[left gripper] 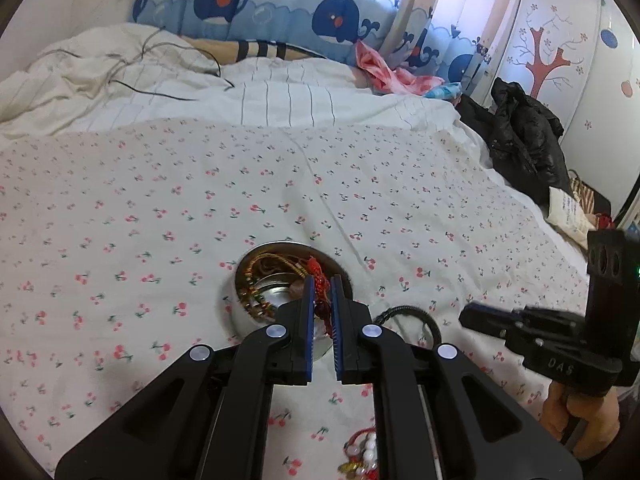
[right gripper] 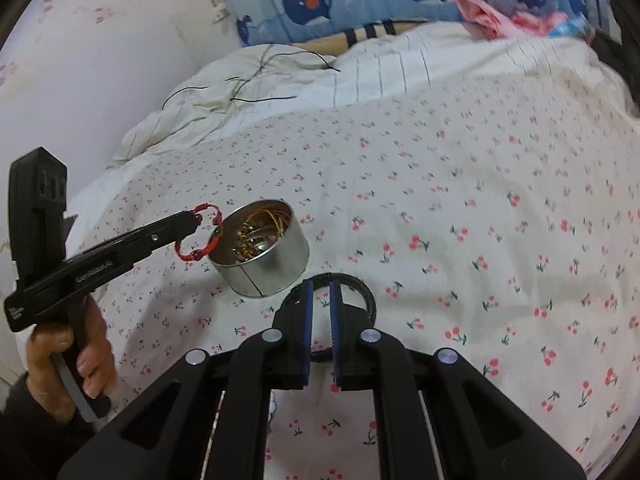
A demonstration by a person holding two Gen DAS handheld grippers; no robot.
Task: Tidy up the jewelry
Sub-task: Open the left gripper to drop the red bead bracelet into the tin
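A round silver tin (left gripper: 244, 312) (right gripper: 276, 268) stands on the cherry-print sheet and holds tangled gold and beaded jewelry (left gripper: 264, 276) (right gripper: 260, 232). My left gripper (left gripper: 322, 292) (right gripper: 196, 220) is shut on a red braided cord bracelet (left gripper: 318, 280) (right gripper: 196, 240) and holds it just above the tin's near rim. My right gripper (right gripper: 320, 292) (left gripper: 468, 314) hovers over a black bracelet (right gripper: 370, 300) (left gripper: 420, 316) lying beside the tin; its jaws stand narrowly apart with nothing between them. A beaded red and white piece (left gripper: 362, 452) lies under my left gripper.
The bed sheet (left gripper: 280, 184) stretches away to a white striped quilt (left gripper: 280, 96) with a black cable (left gripper: 160, 92) on it. A black jacket (left gripper: 524, 136) lies at the bed's right edge. Whale-print curtains (left gripper: 280, 4) hang behind.
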